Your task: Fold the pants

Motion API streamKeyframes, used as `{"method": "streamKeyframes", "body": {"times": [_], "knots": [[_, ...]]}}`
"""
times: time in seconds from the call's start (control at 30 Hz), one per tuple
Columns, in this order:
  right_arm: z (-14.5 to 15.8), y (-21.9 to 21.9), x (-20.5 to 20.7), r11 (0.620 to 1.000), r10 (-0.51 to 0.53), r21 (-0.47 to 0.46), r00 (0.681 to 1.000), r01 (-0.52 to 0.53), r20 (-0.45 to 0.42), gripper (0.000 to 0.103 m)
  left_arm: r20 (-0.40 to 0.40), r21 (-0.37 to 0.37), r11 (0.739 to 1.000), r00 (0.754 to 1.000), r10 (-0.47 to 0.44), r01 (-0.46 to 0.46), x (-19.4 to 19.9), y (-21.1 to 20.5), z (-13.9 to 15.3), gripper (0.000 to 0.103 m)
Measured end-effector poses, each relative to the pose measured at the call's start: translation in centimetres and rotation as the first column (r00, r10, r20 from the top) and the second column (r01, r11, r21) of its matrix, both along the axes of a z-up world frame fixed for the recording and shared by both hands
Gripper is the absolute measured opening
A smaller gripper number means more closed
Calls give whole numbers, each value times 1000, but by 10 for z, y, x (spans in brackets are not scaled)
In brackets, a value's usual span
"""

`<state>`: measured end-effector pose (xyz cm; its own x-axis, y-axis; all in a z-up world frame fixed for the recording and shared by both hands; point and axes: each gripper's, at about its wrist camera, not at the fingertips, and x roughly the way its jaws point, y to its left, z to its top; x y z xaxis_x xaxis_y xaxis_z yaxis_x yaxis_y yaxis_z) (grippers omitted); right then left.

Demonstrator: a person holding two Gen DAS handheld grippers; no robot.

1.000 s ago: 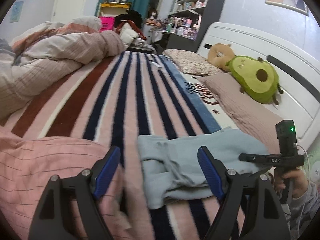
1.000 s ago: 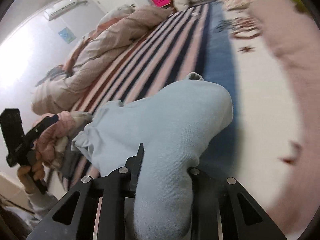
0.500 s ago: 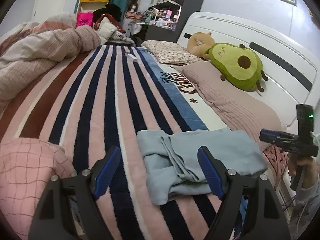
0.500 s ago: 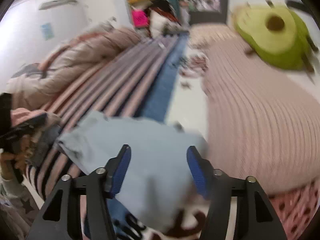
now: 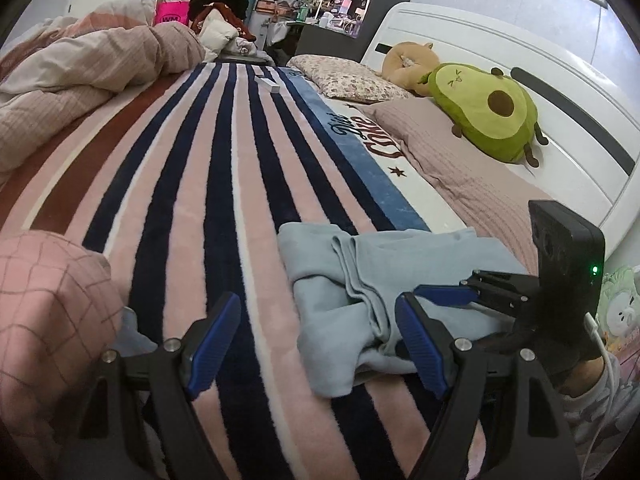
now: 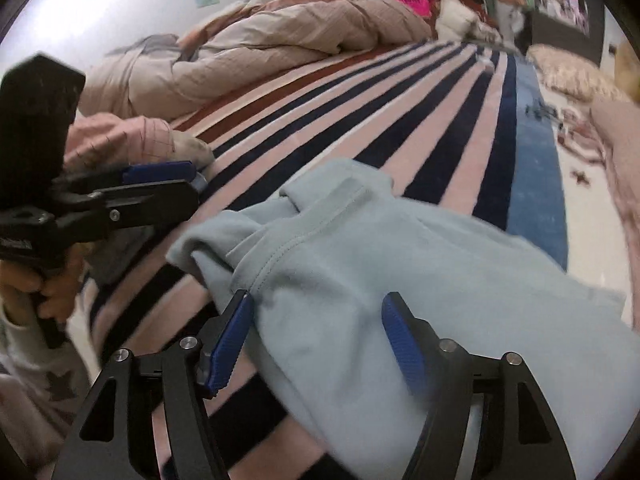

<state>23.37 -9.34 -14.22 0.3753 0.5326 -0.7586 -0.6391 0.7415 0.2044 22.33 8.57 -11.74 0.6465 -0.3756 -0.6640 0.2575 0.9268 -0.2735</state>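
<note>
The light blue pants [image 5: 360, 280] lie folded in a loose bundle on the striped blanket [image 5: 208, 168]; they also fill the right wrist view [image 6: 360, 264]. My left gripper [image 5: 316, 340] is open and empty, just short of the pants' near left edge. My right gripper [image 6: 316, 340] is open with its jaws straddling the pants' near edge, gripping nothing. The right gripper shows in the left wrist view [image 5: 456, 294] above the pants' right side. The left gripper shows in the right wrist view [image 6: 160, 184] at the left.
A pink checked garment [image 5: 52, 312] lies at the near left. A rumpled beige duvet [image 5: 80, 72] lies far left. An avocado plush [image 5: 484, 112], pillows [image 5: 348, 80] and a white headboard [image 5: 520, 64] are at the right. A small white box [image 5: 267, 82] lies far up the blanket.
My right gripper let go of the pants, opened, and swung back over their near edge. The pants now lie flatter on the blanket. My left gripper stayed open and shifted slightly right.
</note>
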Motion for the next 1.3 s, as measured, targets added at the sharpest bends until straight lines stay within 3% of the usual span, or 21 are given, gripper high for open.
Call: {"method": "streamKeyframes", "body": {"times": [0.03, 0.07, 0.1, 0.13, 0.17, 0.2, 0.23, 0.37, 0.43, 0.5, 0.6, 0.67, 0.77, 0.9, 1.0, 1.03, 1.1, 1.3], "knots": [[2, 0, 0, 1000, -7, -14, 1000, 8, 19, 42, -4, -2, 1000, 1000, -9, 9, 1, -1, -2, 74], [3, -1, 0, 1000, -16, -23, 1000, 16, 25, 41, -11, -2, 1000, 1000, -18, 18, 2, -3, -5, 71], [5, -3, -1, 1000, -12, -8, 1000, 12, 15, 41, -24, 1, 1000, 999, -31, 31, 4, -6, -10, 60], [7, -4, -3, 1000, -3, 11, 1000, 3, 6, 45, -33, 4, 999, 999, -40, 41, 5, -9, -15, 48], [8, -5, -6, 1000, 6, 23, 1000, -6, 3, 48, -39, 6, 999, 998, -46, 46, 6, -11, -17, 42], [9, -4, -9, 1000, 14, 25, 1000, -14, 6, 62, -48, 11, 998, 997, -53, 54, 7, -13, -21, 34], [10, -2, -12, 999, 26, 29, 1000, -26, 14, 68, -49, 15, 998, 997, -58, 58, 7, -15, -23, 32], [0, 15, -16, 999, 40, -37, 998, -38, 56, 67, -35, 54, 996, 997, -74, 76, 3, -19, -23, 26], [-2, 14, -16, 998, 26, -55, 996, -22, 84, 50, -31, 75, 993, 996, -85, 88, 1, -22, -23, 23], [1, 4, -12, 1000, 2, 8, 999, -2, 54, 43, -26, 93, 991, 995, -96, 98, -1, -24, -24, 23], [5, -9, -10, 999, -27, 23, 998, 26, 54, 15, -34, 114, 988, 994, -103, 106, -4, -25, -29, 22], [6, -17, -8, 999, -54, 8, 997, 53, 59, 13, -41, 112, 987, 993, -107, 111, -6, -25, -31, 22], [8, -30, -4, 995, -93, 51, 995, 91, 32, 8, -50, 113, 986, 992, -116, 121, -14, -26, -33, 22], [19, -36, 1, 987, -137, 92, 988, 131, 65, 7, -49, 124, 985, 992, -117, 122, -22, -27, -35, 22], [22, -31, 1, 988, -104, 116, 994, 99, 41, 18, -49, 128, 985, 992, -113, 119, -23, -26, -32, 22], [21, -26, 1, 990, -85, 113, 996, 81, 27, 36, -43, 139, 983, 992, -118, 123, -23, -26, -30, 23], [19, -20, -2, 992, -49, 119, 999, 46, 20, 60, -30, 156, 980, 992, -121, 124, -23, -27, -26, 23], [4, 6, -2, 997, -5, 71, 999, 2, 33, 58, -30, 153, 980, 992, -124, 128, -21, -26, -24, 23]]}}
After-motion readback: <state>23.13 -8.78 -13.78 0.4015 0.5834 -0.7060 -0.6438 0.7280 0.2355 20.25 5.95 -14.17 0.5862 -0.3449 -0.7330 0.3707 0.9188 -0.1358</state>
